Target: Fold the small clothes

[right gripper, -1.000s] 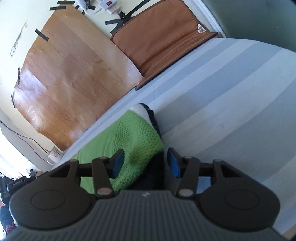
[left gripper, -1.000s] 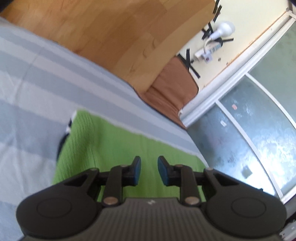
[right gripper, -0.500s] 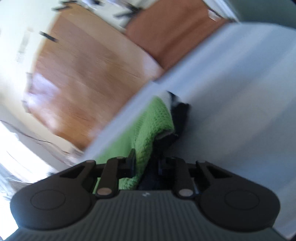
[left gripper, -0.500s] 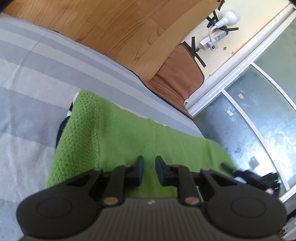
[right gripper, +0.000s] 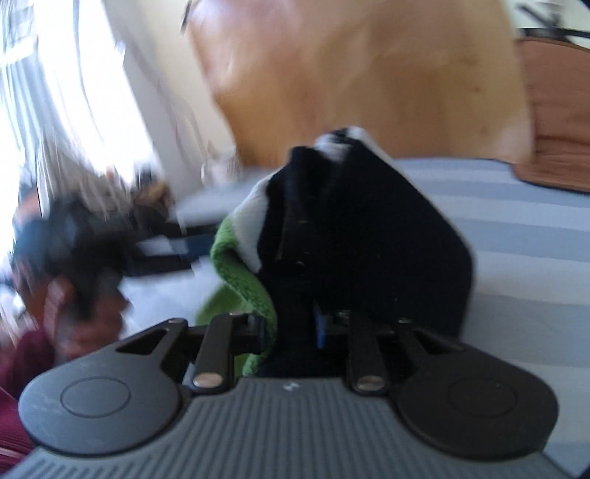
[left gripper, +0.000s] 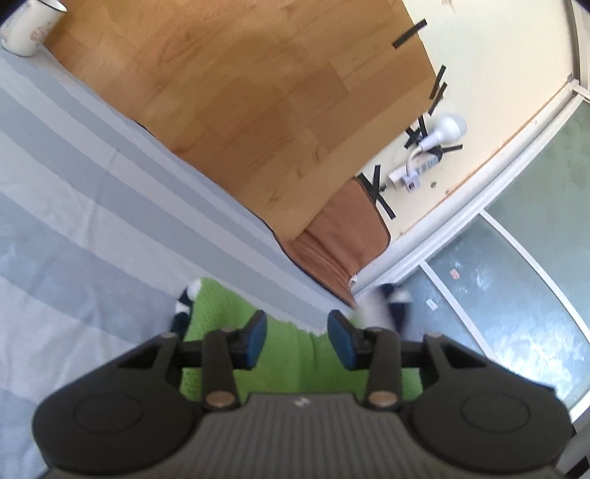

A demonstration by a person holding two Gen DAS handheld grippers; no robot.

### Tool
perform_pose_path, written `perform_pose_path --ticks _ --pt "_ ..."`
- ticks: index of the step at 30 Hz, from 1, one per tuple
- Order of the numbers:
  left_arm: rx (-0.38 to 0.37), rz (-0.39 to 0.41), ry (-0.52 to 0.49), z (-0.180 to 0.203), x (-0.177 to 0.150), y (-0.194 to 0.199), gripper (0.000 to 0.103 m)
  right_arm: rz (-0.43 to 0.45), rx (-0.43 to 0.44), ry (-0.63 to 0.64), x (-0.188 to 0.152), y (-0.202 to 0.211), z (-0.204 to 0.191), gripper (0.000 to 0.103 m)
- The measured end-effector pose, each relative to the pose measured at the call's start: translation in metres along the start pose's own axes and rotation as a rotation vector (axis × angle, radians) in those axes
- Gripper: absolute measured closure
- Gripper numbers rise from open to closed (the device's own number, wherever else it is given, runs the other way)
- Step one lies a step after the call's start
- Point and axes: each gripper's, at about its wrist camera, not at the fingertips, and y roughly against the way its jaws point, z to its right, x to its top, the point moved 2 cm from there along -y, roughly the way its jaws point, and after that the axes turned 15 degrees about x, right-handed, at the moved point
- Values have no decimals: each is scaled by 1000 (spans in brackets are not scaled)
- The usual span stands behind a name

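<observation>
A green knit garment [left gripper: 291, 368] with navy and white trim lies on the striped grey bed cover [left gripper: 92, 221]. My left gripper [left gripper: 297, 324] hovers over it. Its jaws are opening, the cloth lies below the blue pads [left gripper: 254, 339], and they do not press on it. In the right wrist view, my right gripper [right gripper: 291, 328] has a fold of the garment [right gripper: 368, 239] between its jaws, lifted off the bed with the navy side facing me and a green edge [right gripper: 239, 272] hanging left. These jaws are easing apart, and the fabric still fills the gap. The picture is blurred.
A wooden board [left gripper: 258, 110] and a brown cushion [left gripper: 343, 250] lean against the wall behind the bed. A white mug [left gripper: 29, 25] stands at the far left. A power strip with a bulb [left gripper: 416, 169] is taped to the wall. A frosted glass door [left gripper: 516, 294] is on the right. A blurred hand [right gripper: 73, 258] shows left.
The right gripper closed on the garment's edge, then lifted and swung it leftward while rolling. The left jaws widened and the left gripper drew back, so less green cloth shows.
</observation>
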Motion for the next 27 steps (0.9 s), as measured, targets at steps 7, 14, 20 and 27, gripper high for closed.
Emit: perform_pose_path --ticks 7,14,20,27 --pt "-66 7 -47 27 1 -10 61 -54 -16 183 -10 -19 -19 47" --pt "116 -113 -201 57 -8 -67 64 92 135 101 6 22 -11 47" --pt "63 -144 -93 35 -6 -72 64 201 67 -5 16 41 21 58" --pt "58 -155 -93 36 -4 -69 63 171 148 -81 -3 34 35 61"
